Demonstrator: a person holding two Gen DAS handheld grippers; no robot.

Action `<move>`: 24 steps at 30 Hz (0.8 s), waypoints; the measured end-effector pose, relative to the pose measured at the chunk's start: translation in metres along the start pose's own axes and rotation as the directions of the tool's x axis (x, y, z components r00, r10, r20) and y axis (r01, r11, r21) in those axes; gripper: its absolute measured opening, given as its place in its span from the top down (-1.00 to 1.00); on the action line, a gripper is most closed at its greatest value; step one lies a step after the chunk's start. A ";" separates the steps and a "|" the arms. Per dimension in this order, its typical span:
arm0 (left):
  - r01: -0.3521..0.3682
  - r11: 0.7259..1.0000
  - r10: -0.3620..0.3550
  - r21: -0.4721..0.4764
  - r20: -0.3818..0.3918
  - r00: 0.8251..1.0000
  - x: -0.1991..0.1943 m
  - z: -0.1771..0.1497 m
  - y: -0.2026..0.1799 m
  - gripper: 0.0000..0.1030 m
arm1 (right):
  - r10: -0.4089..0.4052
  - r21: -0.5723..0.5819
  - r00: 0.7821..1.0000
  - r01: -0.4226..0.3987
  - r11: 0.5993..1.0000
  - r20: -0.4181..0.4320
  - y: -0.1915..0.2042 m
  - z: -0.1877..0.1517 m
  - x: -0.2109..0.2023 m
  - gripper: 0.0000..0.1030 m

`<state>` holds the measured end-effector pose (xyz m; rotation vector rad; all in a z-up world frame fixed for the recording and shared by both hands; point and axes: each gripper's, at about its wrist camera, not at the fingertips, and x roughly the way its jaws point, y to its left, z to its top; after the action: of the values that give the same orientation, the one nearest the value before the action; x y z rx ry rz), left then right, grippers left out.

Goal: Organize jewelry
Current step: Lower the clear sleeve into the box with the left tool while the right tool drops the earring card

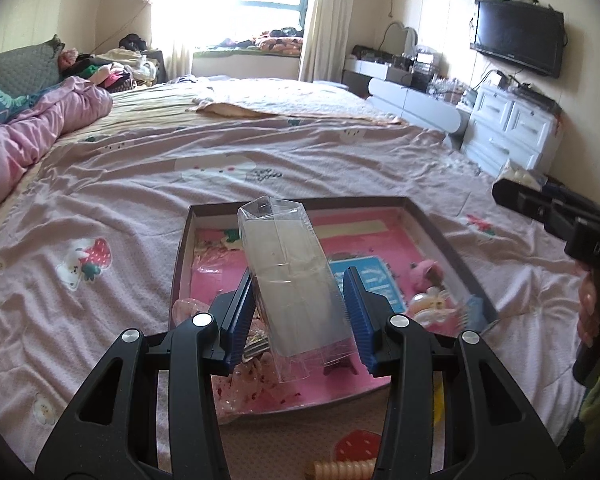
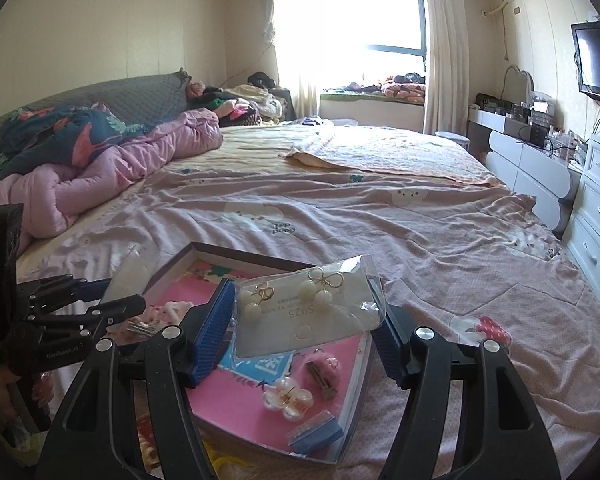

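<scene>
A shallow dark-rimmed tray (image 1: 452, 248) with a pink floor lies on the bed; it also shows in the right wrist view (image 2: 236, 254). My left gripper (image 1: 298, 300) is shut on a clear plastic box (image 1: 290, 276), held tilted above the tray. My right gripper (image 2: 306, 314) is shut on a clear bag with a card of pearl bow earrings (image 2: 312, 304), held above the tray. In the tray lie a pink plush clip (image 2: 328, 366), a flower-shaped clip (image 2: 286, 400), a small blue comb in a packet (image 2: 316, 434) and a blue card (image 2: 260, 366).
The tray rests on a wrinkled pink bedsheet (image 2: 420, 248). A pink quilt (image 2: 112, 176) lies bunched at the left. White drawers (image 1: 512, 128) and a wall TV (image 1: 518, 36) stand at the right. A beige ribbed object (image 1: 340, 470) lies near the tray.
</scene>
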<state>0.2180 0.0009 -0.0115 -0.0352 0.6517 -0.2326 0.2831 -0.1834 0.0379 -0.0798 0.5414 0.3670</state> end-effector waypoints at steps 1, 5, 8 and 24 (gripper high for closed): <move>-0.003 1.000 0.003 -0.002 -0.008 1.000 0.004 -0.001 0.001 0.31 | -0.001 0.002 1.000 0.001 1.000 -0.006 -0.002 0.000 0.005 -0.22; -0.013 1.000 0.013 -0.004 -0.048 0.999 0.017 -0.005 0.004 0.31 | -0.008 -0.004 0.999 0.008 1.000 -0.033 -0.004 -0.003 0.021 -0.22; -0.016 1.000 0.015 -0.011 -0.061 0.998 0.022 -0.007 0.006 0.31 | -0.009 -0.008 0.998 0.008 1.000 -0.062 -0.006 -0.006 0.035 -0.22; -0.043 0.999 0.042 -0.003 -0.129 0.991 0.042 -0.018 0.007 0.30 | -0.013 -0.027 0.978 0.007 1.000 -0.207 -0.008 -0.037 0.086 -0.22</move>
<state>0.2413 -0.0014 -0.0516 -0.0123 0.7810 -0.1928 0.3361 -0.1697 -0.0386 -0.1468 0.7426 0.3578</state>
